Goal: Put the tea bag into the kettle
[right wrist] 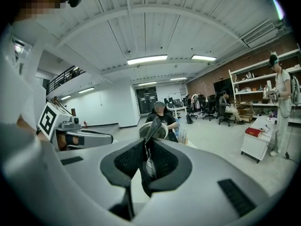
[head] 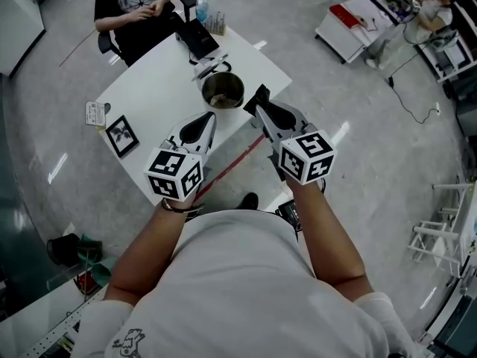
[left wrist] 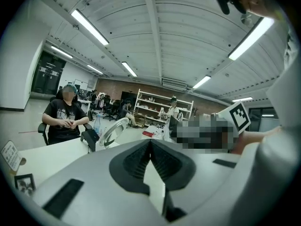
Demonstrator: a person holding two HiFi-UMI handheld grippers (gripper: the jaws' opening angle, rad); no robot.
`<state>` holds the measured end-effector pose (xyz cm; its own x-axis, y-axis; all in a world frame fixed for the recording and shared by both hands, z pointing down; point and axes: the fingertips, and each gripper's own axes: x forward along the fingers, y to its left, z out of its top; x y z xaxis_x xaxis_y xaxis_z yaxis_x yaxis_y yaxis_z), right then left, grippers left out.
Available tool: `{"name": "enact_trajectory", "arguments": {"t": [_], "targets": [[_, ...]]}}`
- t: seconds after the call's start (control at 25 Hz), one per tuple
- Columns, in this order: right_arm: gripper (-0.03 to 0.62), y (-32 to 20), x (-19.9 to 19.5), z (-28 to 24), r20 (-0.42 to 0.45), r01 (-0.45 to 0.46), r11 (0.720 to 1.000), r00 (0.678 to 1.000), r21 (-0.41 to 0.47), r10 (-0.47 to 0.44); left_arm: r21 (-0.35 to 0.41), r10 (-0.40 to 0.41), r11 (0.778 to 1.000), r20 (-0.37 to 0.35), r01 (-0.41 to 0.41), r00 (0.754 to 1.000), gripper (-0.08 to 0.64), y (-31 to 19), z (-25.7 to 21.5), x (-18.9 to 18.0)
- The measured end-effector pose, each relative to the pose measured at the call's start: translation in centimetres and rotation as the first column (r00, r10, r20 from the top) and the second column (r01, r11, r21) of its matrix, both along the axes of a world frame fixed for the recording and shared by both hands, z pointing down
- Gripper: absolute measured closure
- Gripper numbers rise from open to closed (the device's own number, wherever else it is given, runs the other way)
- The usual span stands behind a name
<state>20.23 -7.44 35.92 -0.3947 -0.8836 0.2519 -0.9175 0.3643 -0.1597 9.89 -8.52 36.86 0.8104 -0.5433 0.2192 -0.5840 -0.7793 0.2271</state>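
Tea bag (right wrist: 153, 126): I am pinching it in the right claw (head: 257, 109), just short of the kettle (head: 223, 90) ahead-left on the desk (head: 149, 95). Left claw (head: 209, 118): pressed together, empty. Step, as I judge: carrying it over; next, centring above the mouth and releasing.

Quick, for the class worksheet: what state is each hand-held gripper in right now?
Left hand-held gripper: closed, nothing between its jaws.
Right hand-held gripper: closed on a flat dark tea bag packet.

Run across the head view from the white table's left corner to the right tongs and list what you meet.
white card → black picture frame → kettle → tea bag pinched in the right tongs
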Motion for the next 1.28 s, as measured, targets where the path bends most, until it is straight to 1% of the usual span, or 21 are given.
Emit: {"name": "enact_trajectory", "arguments": {"t": [0.16, 0.32, 0.48, 0.6, 0.76, 0.92, 1.08, 1.28], "targets": [[0.537, -0.2, 2.8, 0.6, 0.012, 0.037, 0.999, 0.999, -0.005, -0.037, -0.004, -0.042, 0.999, 0.005, 0.042, 0.999, 0.551, -0.2, 0.4, 2.3], [0.537, -0.4, 4.2, 0.8, 0.017, 0.084, 0.996, 0.996, -0.006, -0.084, -0.012, -0.102, 0.995, 0.016, 0.102, 0.995, 0.551, -0.1, 1.0, 2.9], [0.537, -0.7, 5.1, 0.4, 0.029, 0.109, 0.994, 0.994, 0.002, -0.109, -0.002, -0.125, 0.992, 0.027, 0.125, 0.992, 0.551, -0.2, 0.9, 3.9], [0.537, -1.6, 4.8, 1.4, 0.05, 0.116, 0.993, 0.992, -0.018, -0.114, -0.004, -0.13, 0.991, 0.038, 0.131, 0.991, 0.551, -1.1, 1.2, 3.7], [0.537, -2.9, 4.0, 1.9, 0.055, 0.128, 0.991, 0.991, -0.036, -0.126, -0.021, -0.124, 0.992, 0.042, 0.125, 0.991, 0.551, -2.5, 1.8, 3.6], [0.537, -4.0, 3.1, 2.3, 0.053, 0.14, 0.989, 0.989, -0.048, -0.137, -0.03, -0.113, 0.993, 0.05, 0.114, 0.992, 0.551, -3.7, 2.8, 3.5], [0.537, -5.7, 1.4, 3.2, 0.051, 0.16, 0.985, 0.986, -0.069, -0.156, -0.049, -0.109, 0.993, 0.045, 0.112, 0.993, 0.551, -5.4, 3.7, 2.8], [0.537, -7.8, -0.4, 3.9, 0.035, 0.169, 0.982, 0.986, -0.09, -0.166, -0.066, -0.082, 0.994, 0.049, 0.085, 0.995, 0.551, -7.2, 4.6, 1.6]]}}
